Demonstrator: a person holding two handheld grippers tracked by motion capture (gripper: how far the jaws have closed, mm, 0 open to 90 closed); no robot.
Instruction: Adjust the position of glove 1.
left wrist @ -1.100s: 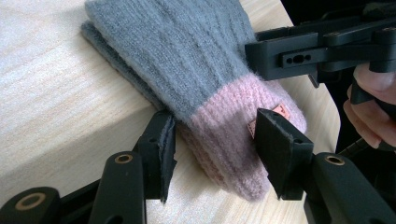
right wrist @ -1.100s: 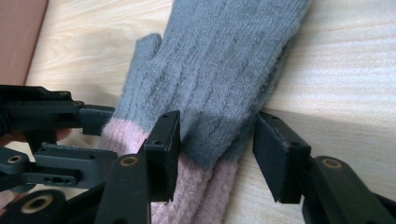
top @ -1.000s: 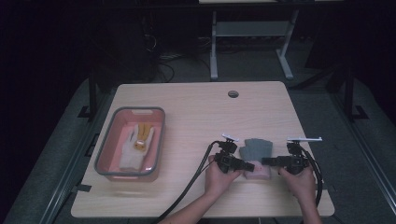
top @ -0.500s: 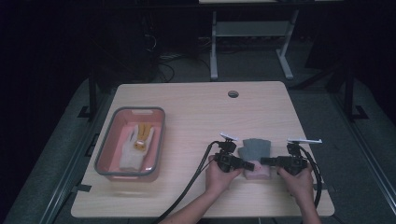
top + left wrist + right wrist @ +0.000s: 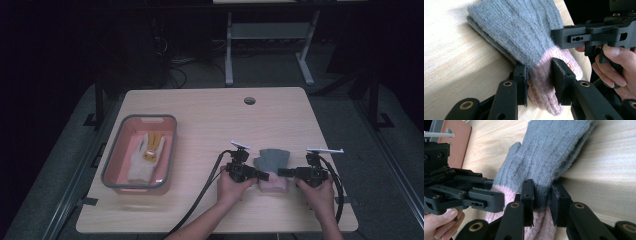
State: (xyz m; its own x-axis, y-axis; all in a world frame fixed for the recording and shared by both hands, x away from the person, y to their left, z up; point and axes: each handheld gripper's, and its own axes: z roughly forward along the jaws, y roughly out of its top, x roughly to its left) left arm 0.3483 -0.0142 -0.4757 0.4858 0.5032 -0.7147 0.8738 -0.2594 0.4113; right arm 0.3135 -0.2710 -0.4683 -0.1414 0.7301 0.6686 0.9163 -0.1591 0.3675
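On my left of the counter (image 5: 210, 120) I see a grey-rimmed pink tub (image 5: 116, 162) holding a pale glove (image 5: 145, 157) with yellow on it. A round cable hole (image 5: 249, 100) sits near the far edge; a metal stand (image 5: 267, 37) rises behind.

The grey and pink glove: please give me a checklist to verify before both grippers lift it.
1. Left gripper pinching the glove: ok; its jaws have just been closing and knit is squeezed between them.
2. Right gripper pinching the opposite edge: ok; jaws also just closing, fabric between them.
3. Grips on opposite sides of the glove: ok, seen in the high view.
4. Glove lying flat on the table: ok.
5. Grip holds both knit layers: cannot tell.
6. Pink tray apart from the glove: ok.
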